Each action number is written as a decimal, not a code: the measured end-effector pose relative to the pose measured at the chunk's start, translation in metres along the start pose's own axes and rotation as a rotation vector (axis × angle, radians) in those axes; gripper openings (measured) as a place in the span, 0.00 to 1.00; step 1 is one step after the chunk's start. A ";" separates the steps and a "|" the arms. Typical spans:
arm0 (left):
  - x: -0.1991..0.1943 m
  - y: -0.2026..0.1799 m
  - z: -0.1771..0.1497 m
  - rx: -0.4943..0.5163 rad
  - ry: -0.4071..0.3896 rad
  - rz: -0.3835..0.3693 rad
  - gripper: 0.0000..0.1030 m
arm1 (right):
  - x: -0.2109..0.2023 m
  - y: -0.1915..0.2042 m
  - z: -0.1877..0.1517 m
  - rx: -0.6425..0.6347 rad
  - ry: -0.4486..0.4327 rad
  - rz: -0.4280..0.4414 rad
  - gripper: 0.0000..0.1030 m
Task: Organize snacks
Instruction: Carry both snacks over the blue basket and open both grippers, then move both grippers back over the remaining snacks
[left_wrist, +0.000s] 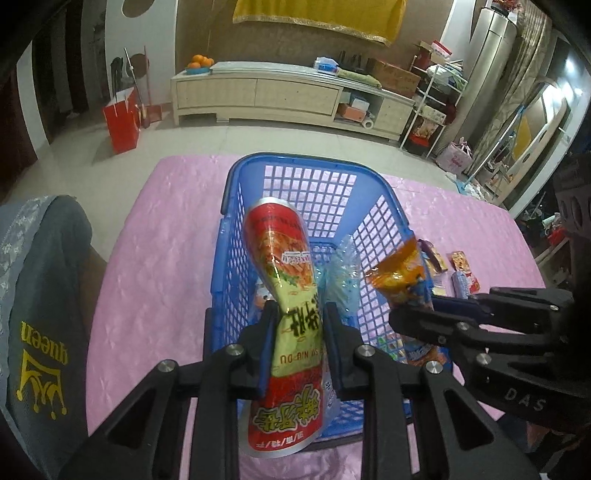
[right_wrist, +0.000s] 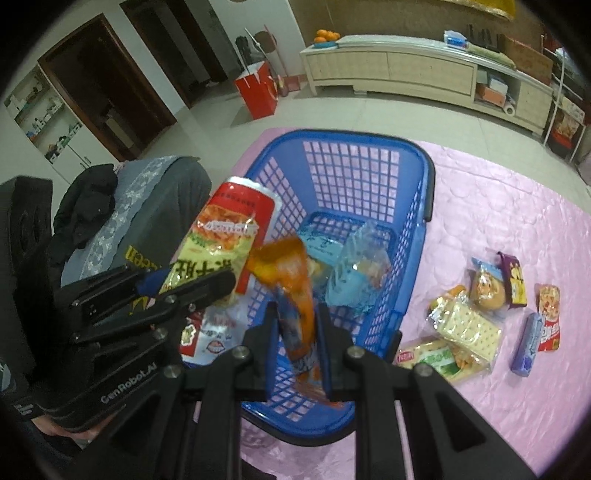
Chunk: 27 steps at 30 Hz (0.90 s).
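A blue plastic basket (left_wrist: 236, 229) (right_wrist: 417, 162) stands on the pink tablecloth. My left gripper (left_wrist: 300, 328) is shut on a red and yellow snack bag (left_wrist: 286, 280) and holds it above the basket's near left side; the bag also shows in the right wrist view (right_wrist: 221, 236). My right gripper (right_wrist: 297, 325) is shut on an orange snack packet (right_wrist: 295, 280) over the basket's near end; the packet also shows in the left wrist view (left_wrist: 399, 277). Light blue packets (right_wrist: 354, 273) lie inside the basket.
Several loose snacks lie on the cloth right of the basket: crackers (right_wrist: 469, 328), a round cake pack (right_wrist: 485, 286), a purple bar (right_wrist: 528, 343), a red packet (right_wrist: 550, 317). A grey-covered chair (left_wrist: 40, 314) stands at the left. The table's far edge (left_wrist: 192, 158) drops to the floor.
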<state>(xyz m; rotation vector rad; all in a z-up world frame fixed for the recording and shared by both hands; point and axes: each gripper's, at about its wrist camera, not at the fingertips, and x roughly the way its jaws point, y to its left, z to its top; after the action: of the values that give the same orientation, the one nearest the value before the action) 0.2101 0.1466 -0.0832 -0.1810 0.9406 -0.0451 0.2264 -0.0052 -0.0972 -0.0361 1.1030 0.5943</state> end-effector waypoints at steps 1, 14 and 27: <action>0.002 0.001 0.000 0.000 0.004 -0.001 0.22 | 0.001 0.001 0.000 -0.002 0.006 -0.011 0.22; -0.017 -0.014 -0.001 0.062 -0.009 0.053 0.48 | -0.020 -0.007 -0.010 -0.008 0.017 -0.093 0.76; -0.049 -0.062 -0.007 0.115 -0.050 0.036 0.65 | -0.085 -0.045 -0.032 0.030 -0.070 -0.126 0.77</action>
<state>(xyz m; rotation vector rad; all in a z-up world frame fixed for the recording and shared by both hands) 0.1784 0.0905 -0.0374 -0.0583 0.8889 -0.0617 0.1949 -0.0902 -0.0518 -0.0576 1.0339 0.4628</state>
